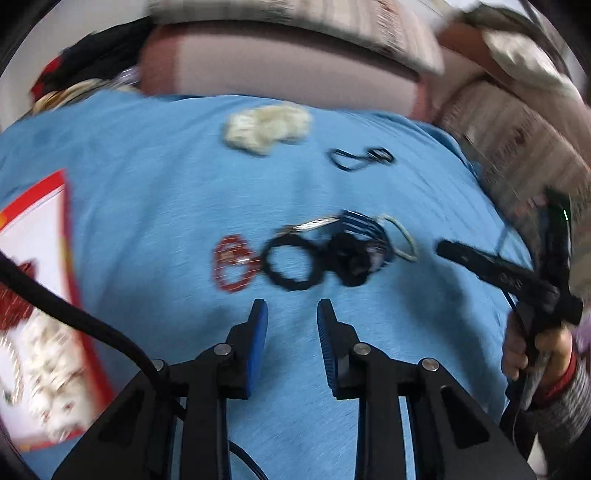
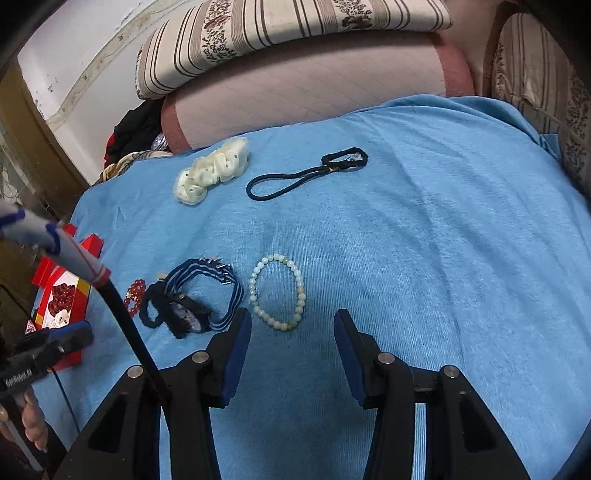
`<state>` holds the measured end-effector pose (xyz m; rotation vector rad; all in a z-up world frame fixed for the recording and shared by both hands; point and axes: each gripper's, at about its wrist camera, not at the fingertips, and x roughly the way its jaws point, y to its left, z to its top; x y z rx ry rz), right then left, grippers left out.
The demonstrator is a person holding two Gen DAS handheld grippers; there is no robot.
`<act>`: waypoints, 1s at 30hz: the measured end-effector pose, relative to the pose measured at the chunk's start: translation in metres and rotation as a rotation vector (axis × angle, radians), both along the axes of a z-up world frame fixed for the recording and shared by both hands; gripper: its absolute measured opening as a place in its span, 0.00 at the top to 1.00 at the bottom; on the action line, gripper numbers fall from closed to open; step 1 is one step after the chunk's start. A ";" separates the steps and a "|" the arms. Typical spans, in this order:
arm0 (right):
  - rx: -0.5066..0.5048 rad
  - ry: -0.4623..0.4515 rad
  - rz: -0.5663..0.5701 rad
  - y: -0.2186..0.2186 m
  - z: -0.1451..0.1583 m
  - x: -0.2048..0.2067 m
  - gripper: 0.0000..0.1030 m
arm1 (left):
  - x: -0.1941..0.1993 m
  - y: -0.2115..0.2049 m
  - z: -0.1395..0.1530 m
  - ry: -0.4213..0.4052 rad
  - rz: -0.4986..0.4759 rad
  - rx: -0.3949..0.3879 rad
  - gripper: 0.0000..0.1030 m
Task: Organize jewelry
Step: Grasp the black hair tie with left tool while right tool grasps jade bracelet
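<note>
Jewelry lies on a blue cloth (image 2: 424,229). A pale green bead bracelet (image 2: 277,291) lies just ahead of my open, empty right gripper (image 2: 291,325). Left of it sit a dark watch with a striped blue band (image 2: 201,295), a black scrunchie (image 2: 149,312) and a red bead bracelet (image 2: 135,291). In the blurred left wrist view my left gripper (image 1: 291,314) is open and empty, just short of the black scrunchie (image 1: 290,264), the red bracelet (image 1: 231,262) and the watch (image 1: 358,251). A red jewelry box (image 1: 33,302) holding pieces stands at the left.
A cream scrunchie (image 2: 210,173) and a dark hair tie (image 2: 306,173) lie farther back. A pink cushion (image 2: 314,96) and striped pillows (image 2: 288,22) border the cloth behind. The right gripper (image 1: 491,266) shows in the left wrist view, at its right edge.
</note>
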<state>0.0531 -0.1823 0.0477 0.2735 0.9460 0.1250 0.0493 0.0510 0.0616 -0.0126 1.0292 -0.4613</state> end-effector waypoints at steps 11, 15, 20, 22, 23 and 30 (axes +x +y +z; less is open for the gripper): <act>-0.056 0.032 0.054 0.014 -0.024 0.026 0.51 | 0.036 -0.051 -0.035 0.040 -0.181 0.026 0.75; -0.092 0.023 0.055 0.020 -0.030 0.030 0.51 | 0.042 -0.054 -0.035 0.036 -0.202 0.039 0.74; -0.168 0.020 0.067 0.028 -0.031 0.032 0.53 | 0.043 -0.052 -0.042 0.026 -0.223 0.081 0.73; -0.200 0.017 0.072 0.032 -0.032 0.031 0.55 | 0.039 -0.055 -0.043 0.012 -0.249 0.118 0.73; -0.205 0.014 0.073 0.033 -0.033 0.032 0.57 | 0.036 -0.057 -0.043 0.003 -0.259 0.139 0.73; -0.213 0.004 0.089 0.038 -0.029 0.033 0.94 | 0.033 -0.058 -0.041 0.012 -0.220 0.146 0.90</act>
